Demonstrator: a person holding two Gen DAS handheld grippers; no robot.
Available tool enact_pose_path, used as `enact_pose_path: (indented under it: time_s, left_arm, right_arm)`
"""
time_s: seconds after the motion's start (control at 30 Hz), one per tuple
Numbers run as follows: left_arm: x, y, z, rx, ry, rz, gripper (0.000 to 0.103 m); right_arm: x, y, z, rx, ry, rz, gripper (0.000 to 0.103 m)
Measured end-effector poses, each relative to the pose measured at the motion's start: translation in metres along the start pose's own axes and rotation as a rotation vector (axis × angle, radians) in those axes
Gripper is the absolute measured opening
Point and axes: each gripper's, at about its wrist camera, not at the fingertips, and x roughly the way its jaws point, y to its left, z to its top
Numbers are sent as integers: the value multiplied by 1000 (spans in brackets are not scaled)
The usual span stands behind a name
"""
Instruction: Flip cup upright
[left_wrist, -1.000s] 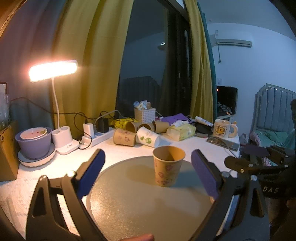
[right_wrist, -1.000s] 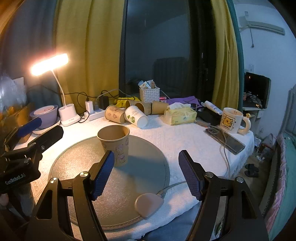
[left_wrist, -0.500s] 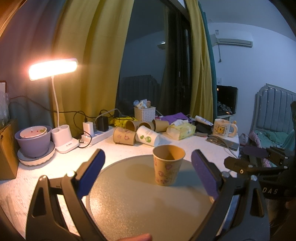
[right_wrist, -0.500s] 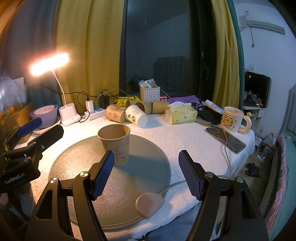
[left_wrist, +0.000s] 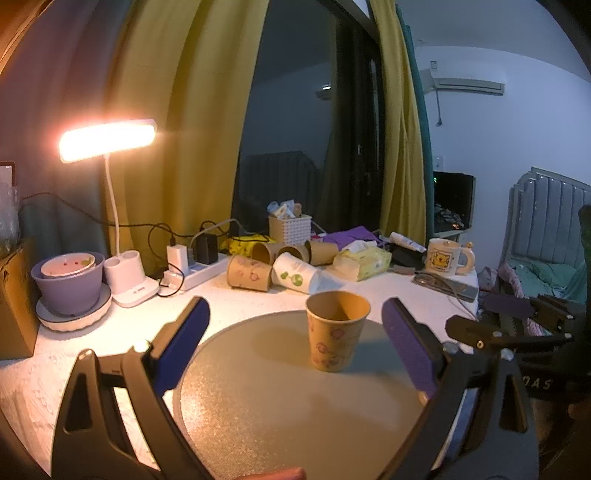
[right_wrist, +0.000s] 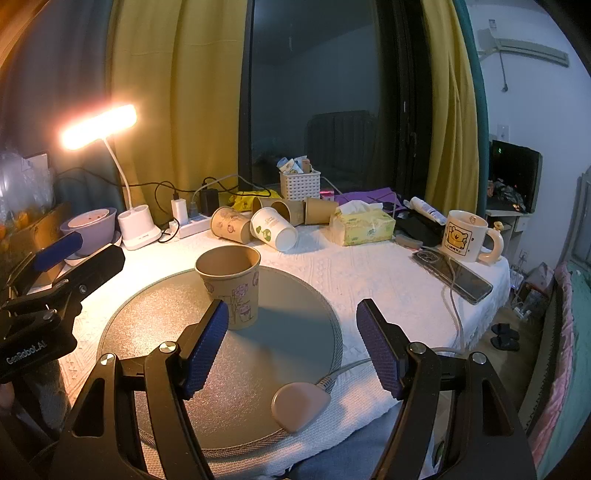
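Left wrist: cup (left_wrist: 337, 329) upright on round mat (left_wrist: 280, 398), inside unclear.

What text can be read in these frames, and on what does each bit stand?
"GenRobot.AI" on the body of the left gripper, seen from the right wrist view.
"DAS", cut off, on the body of the right gripper, seen from the left wrist view.
"I LOVE U", tiny and uncertain, under the bear on the mug.
Prints on the cup and on the tube are too small to read.
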Motion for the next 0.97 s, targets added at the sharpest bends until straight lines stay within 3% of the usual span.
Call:
enact_pose_path:
  time_s: [0.8, 0.97]
  left_arm:
    - [0, -2, 0, 2, -2, 1, 95]
    - [-4, -5, 2, 16, -36, -4, 95]
  right_arm:
    - [0, 1, 0, 1, 1, 0, 75]
    - [2, 5, -2, -8, 5, 13, 75]
